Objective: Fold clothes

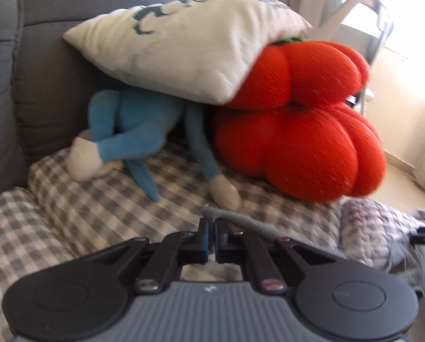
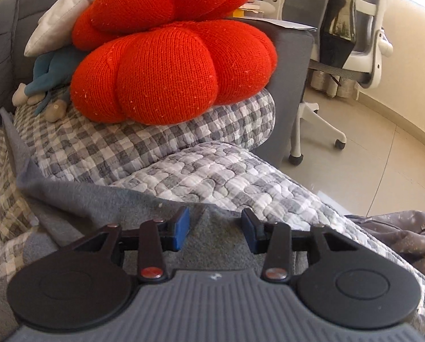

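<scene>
My left gripper [image 1: 211, 238] has its jaws pinched on an edge of the grey fleece garment [image 2: 132, 199]; my right gripper [image 2: 215, 228] hangs over it, jaws wide. The garment lies near me on the checked sofa cover [image 2: 104, 148]. It looks soft, light and limp, best gripped along edges. Its taut edge runs left and far.
</scene>
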`<state>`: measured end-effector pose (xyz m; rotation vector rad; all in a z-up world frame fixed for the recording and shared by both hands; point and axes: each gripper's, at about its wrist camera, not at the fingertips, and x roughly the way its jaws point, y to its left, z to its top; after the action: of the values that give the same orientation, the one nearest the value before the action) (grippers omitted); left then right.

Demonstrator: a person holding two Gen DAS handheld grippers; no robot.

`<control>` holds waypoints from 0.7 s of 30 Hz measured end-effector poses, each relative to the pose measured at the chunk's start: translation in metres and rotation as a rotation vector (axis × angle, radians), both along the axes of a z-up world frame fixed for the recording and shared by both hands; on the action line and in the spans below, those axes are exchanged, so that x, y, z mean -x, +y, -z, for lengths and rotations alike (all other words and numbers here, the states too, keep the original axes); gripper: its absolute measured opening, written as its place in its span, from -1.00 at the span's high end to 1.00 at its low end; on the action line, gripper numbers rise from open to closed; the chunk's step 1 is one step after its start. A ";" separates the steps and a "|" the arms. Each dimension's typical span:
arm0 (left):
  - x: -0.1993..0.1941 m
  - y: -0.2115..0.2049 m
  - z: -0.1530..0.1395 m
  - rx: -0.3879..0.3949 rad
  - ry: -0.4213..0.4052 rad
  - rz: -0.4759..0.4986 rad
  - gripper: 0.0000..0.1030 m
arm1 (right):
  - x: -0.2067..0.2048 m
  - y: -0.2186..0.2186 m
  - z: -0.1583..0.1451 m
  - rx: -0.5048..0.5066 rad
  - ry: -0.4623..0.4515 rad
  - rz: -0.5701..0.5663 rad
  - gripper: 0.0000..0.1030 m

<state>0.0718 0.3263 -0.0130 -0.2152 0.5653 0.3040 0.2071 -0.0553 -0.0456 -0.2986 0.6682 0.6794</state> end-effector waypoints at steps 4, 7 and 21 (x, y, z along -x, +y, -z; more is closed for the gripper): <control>-0.018 0.020 0.009 0.037 0.038 -0.019 0.93 | 0.003 0.010 0.004 0.017 -0.021 -0.026 0.79; -0.038 0.027 0.027 0.051 0.144 -0.016 0.92 | 0.006 0.017 0.004 0.033 -0.057 0.000 0.90; -0.016 0.083 0.036 0.380 -0.011 0.002 0.26 | 0.010 0.020 0.006 0.027 -0.100 0.093 0.91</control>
<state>0.0874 0.4096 -0.0493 -0.5824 0.6092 0.1905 0.1971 -0.0357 -0.0519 -0.3223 0.5924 0.5639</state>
